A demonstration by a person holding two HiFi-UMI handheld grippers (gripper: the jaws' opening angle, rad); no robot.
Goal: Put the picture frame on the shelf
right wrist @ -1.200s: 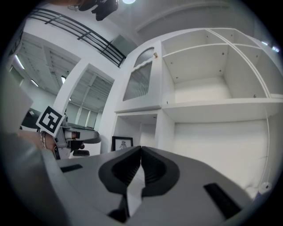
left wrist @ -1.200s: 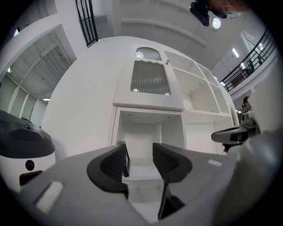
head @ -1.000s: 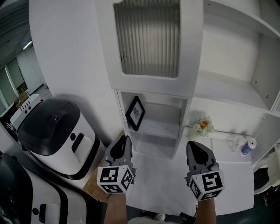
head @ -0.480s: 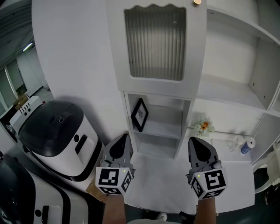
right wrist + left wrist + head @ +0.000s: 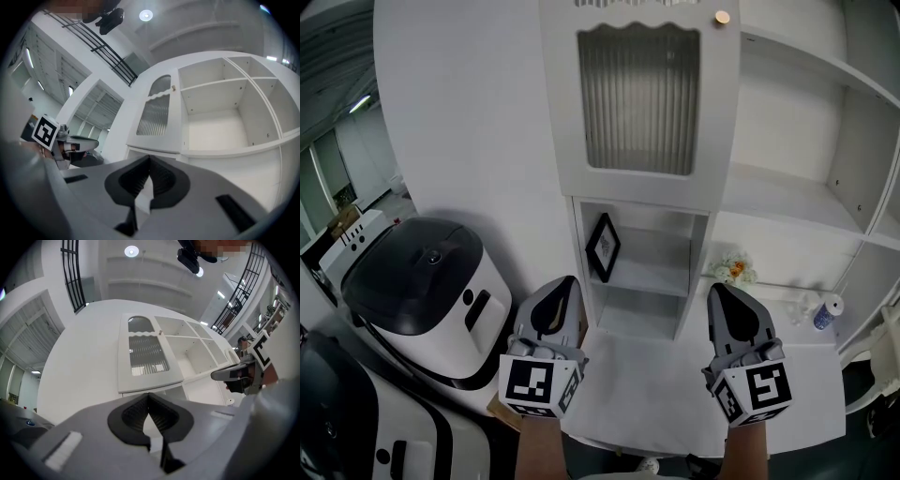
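The picture frame point(image 5: 603, 247) stands in the upper compartment of the narrow shelf point(image 5: 645, 274). It is black-edged and tilted, set against the compartment's left wall, and the board to its right lies open as far as the right wall. A second open compartment sits below it. Above it hangs a white door point(image 5: 639, 98) with ribbed glass and a small round knob point(image 5: 722, 17) near its top right corner.

To the right, wide open shelves point(image 5: 787, 202) run to the picture's edge. A bunch of flowers point(image 5: 733, 271) is beside the narrow shelf's right post, and a small blue-and-white bottle point(image 5: 827, 311) is farther right. To the left stands a black-and-white machine point(image 5: 431, 291), well clear of the frame.

Both tools hang over the white counter point(image 5: 656, 394), short of the shelf front. The left gripper point(image 5: 565, 281) has its jaws pressed together on nothing. The right gripper point(image 5: 719, 289) is likewise closed and empty. Bare counter lies between them.
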